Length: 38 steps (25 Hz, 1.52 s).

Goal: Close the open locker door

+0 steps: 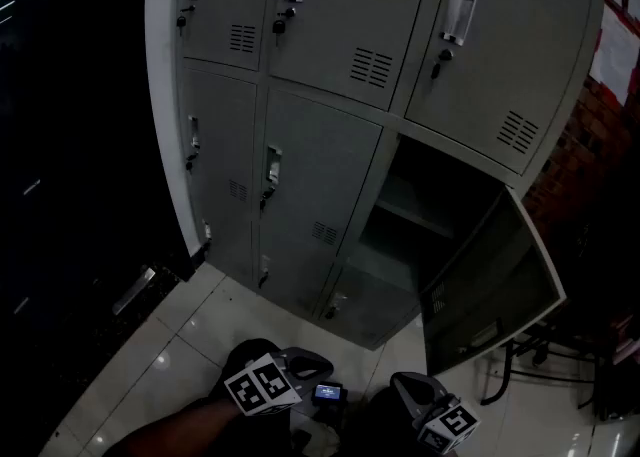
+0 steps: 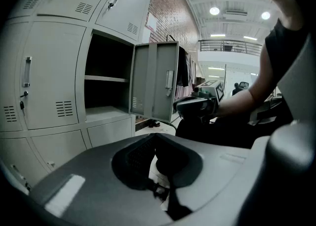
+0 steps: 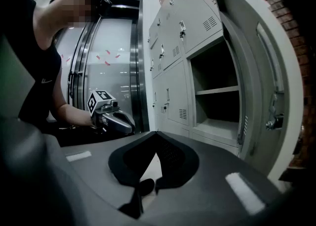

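Observation:
A bank of grey lockers fills the head view. One middle-row door [image 1: 492,287] at the right hangs wide open, showing a dark compartment [image 1: 425,210] with a shelf. Both grippers are low in front of the lockers, well short of the door. My left gripper [image 1: 298,365] has its jaws together with nothing between them [image 2: 157,136]. My right gripper [image 1: 418,393] is likewise shut and empty [image 3: 157,133]. The left gripper view shows the open door [image 2: 154,82] ahead and the right gripper [image 2: 196,105] beside it. In the right gripper view the door [image 3: 269,89] stands close on the right.
The other locker doors [image 1: 350,15] are closed, with small handles and vents. A pale tiled floor [image 1: 190,335] lies below. A brick wall [image 1: 585,145] stands at the right, with a dark metal stand [image 1: 515,365] near the door's foot. Dark glass doors [image 3: 111,62] are at the left.

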{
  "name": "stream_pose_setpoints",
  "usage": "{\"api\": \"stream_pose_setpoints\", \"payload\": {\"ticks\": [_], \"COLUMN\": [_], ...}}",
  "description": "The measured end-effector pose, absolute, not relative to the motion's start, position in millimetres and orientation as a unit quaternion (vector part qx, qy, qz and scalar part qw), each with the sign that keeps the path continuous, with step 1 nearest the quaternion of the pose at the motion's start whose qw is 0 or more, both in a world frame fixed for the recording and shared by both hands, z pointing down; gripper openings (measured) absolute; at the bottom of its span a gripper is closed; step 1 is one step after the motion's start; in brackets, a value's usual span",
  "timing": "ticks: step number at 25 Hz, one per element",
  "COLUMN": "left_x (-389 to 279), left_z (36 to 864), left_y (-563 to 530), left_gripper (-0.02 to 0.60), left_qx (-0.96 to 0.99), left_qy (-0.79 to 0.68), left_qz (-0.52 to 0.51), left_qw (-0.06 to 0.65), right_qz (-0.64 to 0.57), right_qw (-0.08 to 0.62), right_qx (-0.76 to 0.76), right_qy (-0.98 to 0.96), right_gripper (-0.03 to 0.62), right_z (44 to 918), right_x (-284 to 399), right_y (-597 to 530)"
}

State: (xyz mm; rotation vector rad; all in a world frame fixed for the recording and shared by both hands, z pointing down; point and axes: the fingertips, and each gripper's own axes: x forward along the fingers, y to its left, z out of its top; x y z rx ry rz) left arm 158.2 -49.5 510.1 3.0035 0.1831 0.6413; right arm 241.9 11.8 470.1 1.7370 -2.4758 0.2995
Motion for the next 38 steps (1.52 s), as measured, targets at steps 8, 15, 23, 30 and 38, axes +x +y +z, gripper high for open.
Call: {"api": "stream_pose_setpoints", "payload": {"ticks": [8,15,23,30,38], "left_x": [158.9,158.7,158.4,160.0,159.3], "left_z": [503.9,503.4,502.3,504.8,502.9], "left_y": [-48.1,-48.9,-49.3,-48.5,-49.0], "left_gripper": [0.012,0.012,0.012,0.012,0.012], "left_qx": [0.977,0.977,0.976,0.976,0.976], "left_qy": [0.061,0.062,0.062,0.061,0.061], "left_qz": [0.204,0.202,0.204,0.205,0.204], "left_qw": [0.034,0.033,0.031,0.034,0.035], "right_qz": [0.09,0.092,0.101,0.063,0.04], "right_qw": [0.044,0.063,-0.016,-0.035,-0.017], "right_qx": [0.567,0.586,0.68,0.712,0.732], "right_qy": [-0.817,-0.803,-0.726,-0.699,-0.68], "right_gripper": [0.002,0.003,0.096,0.231,0.226], "right_z": [465.1,448.2,425.9,397.1,388.5], "right_x": [238.9,254.1,329.7,367.6,381.4], "right_y": [20.2,53.9,90.2,80.4,53.4]}}
